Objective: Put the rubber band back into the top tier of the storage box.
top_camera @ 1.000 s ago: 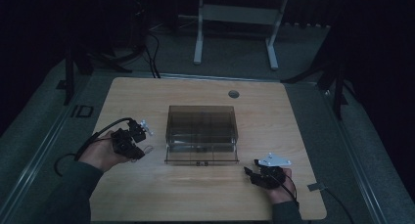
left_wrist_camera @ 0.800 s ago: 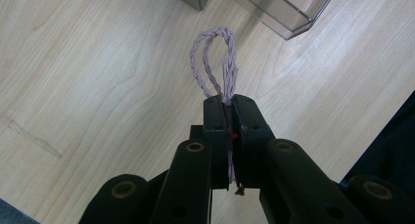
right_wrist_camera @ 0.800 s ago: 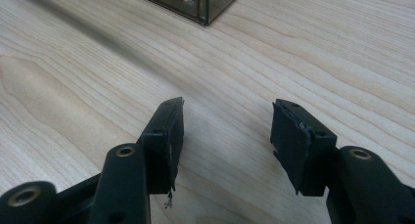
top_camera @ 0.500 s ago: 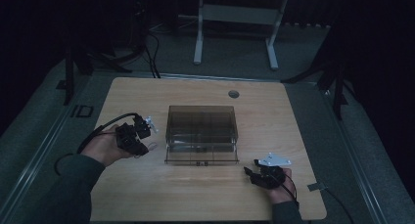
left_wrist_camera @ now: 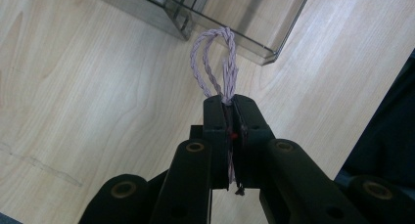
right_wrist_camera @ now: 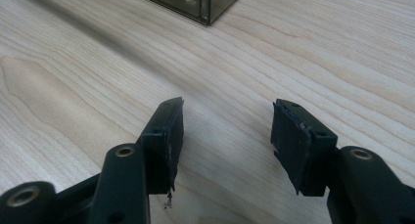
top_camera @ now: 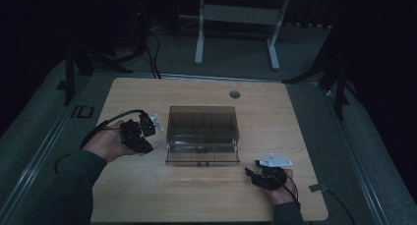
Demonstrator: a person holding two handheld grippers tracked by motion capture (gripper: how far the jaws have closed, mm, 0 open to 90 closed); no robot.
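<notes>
Dim room, pale wooden table (top_camera: 147, 195). Looped lilac twisted cord (left_wrist_camera: 215, 62) is pinched fast in the left gripper (left_wrist_camera: 229, 102), lifted just beside the smoky clear box (top_camera: 202, 134) but not yet inside. I'd say placing it remains. Right gripper (right_wrist_camera: 226, 131) rests nearby, jaws spread and empty.

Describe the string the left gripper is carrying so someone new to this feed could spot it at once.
Start at the smoky clear plastic box in the middle of the wooden table; the left gripper is just off its left side. Pinched between the shut jaws is a twisted cord, pale lilac, folded into loops: the only soft, pale thing among hard black parts.
</notes>
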